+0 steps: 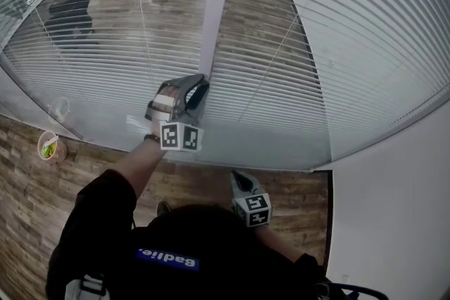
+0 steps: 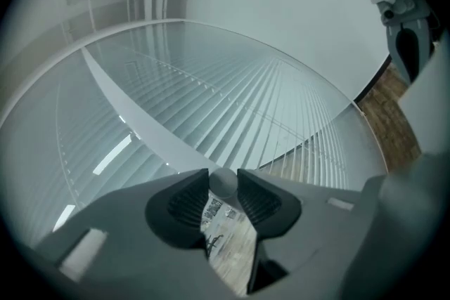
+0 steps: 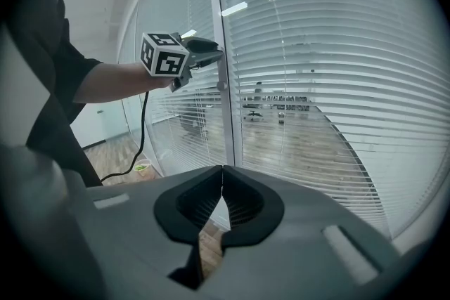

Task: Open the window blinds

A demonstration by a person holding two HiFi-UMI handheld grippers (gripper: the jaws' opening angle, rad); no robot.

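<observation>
Slatted white blinds [image 1: 337, 46] hang behind curved glass, their slats partly tilted so that an office floor shows through. My left gripper [image 1: 202, 83] is held out level at the white upright post [image 1: 221, 3] between two panes. In the left gripper view its pads [image 2: 188, 201] close on a small round grey knob [image 2: 223, 181]; what the knob hangs from is hidden. My right gripper [image 1: 240, 181] hangs low near my body, pointing down at the window's base. In its own view the right gripper [image 3: 222, 175] is shut, with nothing between the tips.
A cup with something green [image 1: 49, 146] stands on the wood floor at the left, by the glass. A black cable [image 3: 144, 123] hangs from my left arm. A plain white wall [image 1: 394, 221] closes the right side. Office chairs [image 1: 70, 10] stand beyond the glass.
</observation>
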